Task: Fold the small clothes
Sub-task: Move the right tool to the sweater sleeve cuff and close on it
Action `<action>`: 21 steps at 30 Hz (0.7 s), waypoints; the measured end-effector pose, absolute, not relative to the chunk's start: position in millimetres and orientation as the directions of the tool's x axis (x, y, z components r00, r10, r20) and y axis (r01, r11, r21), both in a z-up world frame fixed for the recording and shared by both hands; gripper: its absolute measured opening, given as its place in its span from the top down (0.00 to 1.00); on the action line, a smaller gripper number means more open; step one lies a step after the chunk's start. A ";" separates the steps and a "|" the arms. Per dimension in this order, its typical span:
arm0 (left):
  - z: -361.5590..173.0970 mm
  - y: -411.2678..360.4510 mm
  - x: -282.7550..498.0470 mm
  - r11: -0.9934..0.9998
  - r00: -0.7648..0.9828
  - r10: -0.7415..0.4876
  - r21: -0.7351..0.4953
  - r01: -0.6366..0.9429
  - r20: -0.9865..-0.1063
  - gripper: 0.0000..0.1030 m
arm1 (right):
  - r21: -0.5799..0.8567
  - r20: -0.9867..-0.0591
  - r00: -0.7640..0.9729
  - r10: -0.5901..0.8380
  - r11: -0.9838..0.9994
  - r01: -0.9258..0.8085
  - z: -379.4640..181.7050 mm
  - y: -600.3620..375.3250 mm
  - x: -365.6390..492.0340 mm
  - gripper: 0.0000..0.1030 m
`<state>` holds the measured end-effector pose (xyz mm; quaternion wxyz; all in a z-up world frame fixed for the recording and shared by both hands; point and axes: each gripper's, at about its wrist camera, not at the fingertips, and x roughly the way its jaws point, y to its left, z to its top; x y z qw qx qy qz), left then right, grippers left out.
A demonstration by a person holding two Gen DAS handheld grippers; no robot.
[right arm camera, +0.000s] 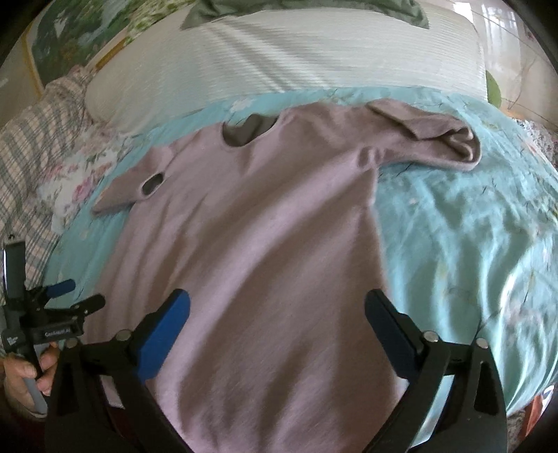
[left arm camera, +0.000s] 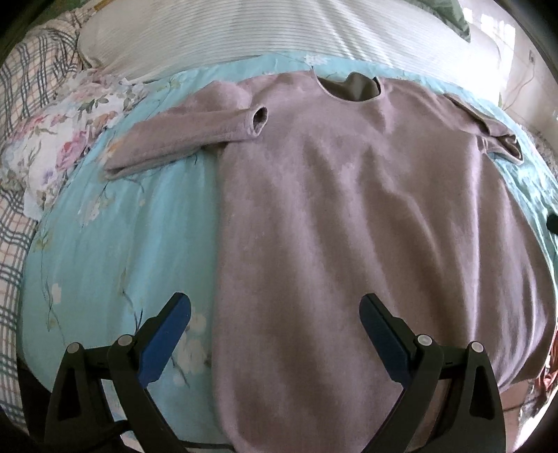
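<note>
Sweater point(left arm camera: 348, 216) flat on quilt point(left arm camera: 122, 244), sleeves part-folded; left gripper point(left arm camera: 275, 334) and right gripper point(right arm camera: 277, 331) wide, empty. Next: pinch hem.

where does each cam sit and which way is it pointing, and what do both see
Left wrist: sits on the left gripper, looking down along its open fingers at the sweater, over the hem's left part; only its own fingers show.
Right wrist: sits on the right gripper, angled down over the hem's right part; its open fingers show, plus the left gripper and the hand holding it.
Shared: the sweater, its neck hole, the quilt, the striped pillow.
</note>
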<state>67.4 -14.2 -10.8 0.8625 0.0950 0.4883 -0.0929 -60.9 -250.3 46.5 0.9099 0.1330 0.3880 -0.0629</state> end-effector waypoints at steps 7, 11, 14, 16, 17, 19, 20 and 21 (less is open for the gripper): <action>-8.0 -29.5 95.4 0.957 0.502 -0.061 0.093 0.276 -0.863 0.05 | 0.285 -0.683 0.730 -0.007 0.918 0.275 82.5 -352.1 -4.4 0.25; -13.5 -41.2 111.0 0.956 0.486 -0.057 0.093 0.278 -0.872 0.05 | 0.293 -0.688 0.725 -0.022 0.906 0.306 93.4 -408.6 45.6 0.31; -19.0 -50.5 121.6 0.956 0.474 -0.055 0.091 0.280 -0.879 0.05 | 0.258 -0.706 0.705 -0.063 0.904 0.340 95.1 -449.5 89.4 0.32; -23.3 -57.1 128.6 0.955 0.463 -0.052 0.092 0.283 -0.885 0.05 | 0.211 -0.714 0.692 -0.110 0.908 0.362 99.3 -475.9 114.5 0.32; -25.1 -59.5 131.4 0.954 0.458 -0.050 0.094 0.285 -0.887 0.05 | 0.206 -0.724 0.680 -0.112 0.906 0.369 96.3 -494.3 131.9 0.32; -29.7 -65.0 138.8 0.953 0.450 -0.039 0.103 0.286 -0.892 0.05 | 0.212 -0.741 0.663 -0.101 0.903 0.375 90.5 -515.9 151.1 0.32; -31.9 -67.0 141.8 0.952 0.445 -0.034 0.106 0.286 -0.895 0.05 | 0.229 -0.764 0.641 -0.076 0.897 0.379 80.6 -532.6 168.9 0.32; -35.5 -69.1 146.3 0.952 0.436 -0.031 0.106 0.286 -0.899 0.05 | 0.226 -0.775 0.627 -0.076 0.893 0.388 75.6 -540.7 178.1 0.32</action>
